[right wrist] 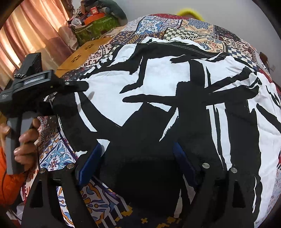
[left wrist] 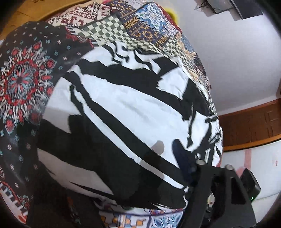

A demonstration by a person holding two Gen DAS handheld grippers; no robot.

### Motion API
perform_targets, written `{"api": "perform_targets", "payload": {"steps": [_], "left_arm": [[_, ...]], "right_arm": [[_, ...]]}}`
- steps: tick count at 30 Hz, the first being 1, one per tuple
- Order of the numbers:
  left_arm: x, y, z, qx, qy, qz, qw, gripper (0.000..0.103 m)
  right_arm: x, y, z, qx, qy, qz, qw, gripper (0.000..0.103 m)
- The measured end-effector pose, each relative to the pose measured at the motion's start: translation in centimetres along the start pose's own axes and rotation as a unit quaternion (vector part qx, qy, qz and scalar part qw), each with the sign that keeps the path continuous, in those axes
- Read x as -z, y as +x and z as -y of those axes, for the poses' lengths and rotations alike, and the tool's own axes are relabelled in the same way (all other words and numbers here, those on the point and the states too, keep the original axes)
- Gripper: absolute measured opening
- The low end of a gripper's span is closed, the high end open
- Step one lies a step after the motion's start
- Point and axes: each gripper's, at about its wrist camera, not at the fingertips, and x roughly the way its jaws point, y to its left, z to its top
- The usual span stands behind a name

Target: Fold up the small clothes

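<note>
A black-and-white printed garment [left wrist: 123, 108] lies spread on a patterned patchwork bedspread [left wrist: 22, 79]; it also fills the right wrist view [right wrist: 158, 84]. My right gripper [right wrist: 138, 157] is open, its blue-padded fingers [right wrist: 91, 157] apart over the garment's near black part. My left gripper [right wrist: 77, 91] shows at the left of the right wrist view, at the garment's left edge, with cloth bunched at its tip. In the left wrist view only one blue finger [left wrist: 182, 157] of it shows, lying over the garment's right edge; the other is hidden.
A wooden board [right wrist: 82, 54] lies at the bed's far left, with curtains [right wrist: 29, 31] and a green box of clutter [right wrist: 94, 26] behind. A wooden headboard or skirting [left wrist: 251, 126] stands against the white wall. A yellow object [right wrist: 189, 12] lies at the bed's far edge.
</note>
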Motion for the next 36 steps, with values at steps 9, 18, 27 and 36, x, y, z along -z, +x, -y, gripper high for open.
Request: {"api": "perform_targets", "payload": {"steps": [9, 18, 27, 36], "left_arm": [[-0.2, -1.6, -0.2, -0.073, 0.040, 0.048, 0.9953, 0.013], [1.0, -9.7, 5.3, -0.184, 0.176, 0.201, 0.9458, 0.010], [2.4, -12.3, 14.0, -0.186, 0.284, 0.277, 0.8988, 0.009], [6.7, -7.8, 25.0, -0.080, 0.400, 0.219, 0.8863, 0.007]], "right_arm": [[0.4, -2.0, 1.9, -0.014, 0.038, 0.016, 0.999, 0.082], [3.3, -7.4, 7.5, 0.066, 0.080, 0.060, 0.993, 0.082], [6.2, -5.1, 10.1, 0.084, 0.116, 0.030, 0.989, 0.081], [6.4, -5.4, 10.4, 0.072, 0.121, 0.034, 0.989, 0.082]]}}
